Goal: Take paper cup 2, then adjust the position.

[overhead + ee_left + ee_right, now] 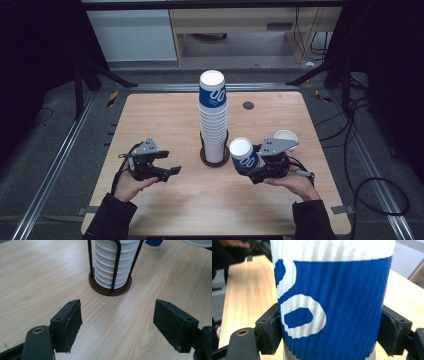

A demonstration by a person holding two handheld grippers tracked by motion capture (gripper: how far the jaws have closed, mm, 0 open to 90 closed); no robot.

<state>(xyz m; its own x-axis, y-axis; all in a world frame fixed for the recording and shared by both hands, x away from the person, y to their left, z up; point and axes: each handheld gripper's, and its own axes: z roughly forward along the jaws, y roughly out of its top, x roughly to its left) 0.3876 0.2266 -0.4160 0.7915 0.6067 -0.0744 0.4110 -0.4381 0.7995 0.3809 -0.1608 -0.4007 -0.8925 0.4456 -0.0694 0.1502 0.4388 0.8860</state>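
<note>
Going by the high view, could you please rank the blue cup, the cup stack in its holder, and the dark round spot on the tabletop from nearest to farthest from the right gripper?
1. Blue cup, clamped in the right gripper.
2. Cup stack, to its left at the table's middle.
3. Dark round spot, near the table's far edge.

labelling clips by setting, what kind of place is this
Probably a lab or recording workspace, not a kitchen: a light wooden table framed by metal floor rails, black stand legs and loose cables on grey carpet.

Sleeves: dark, long, reaching to the wrists
Left gripper: black body, grey three-cornered plate, black cable
Right gripper: black, same grey plate
Pads: black, frayed edges
</note>
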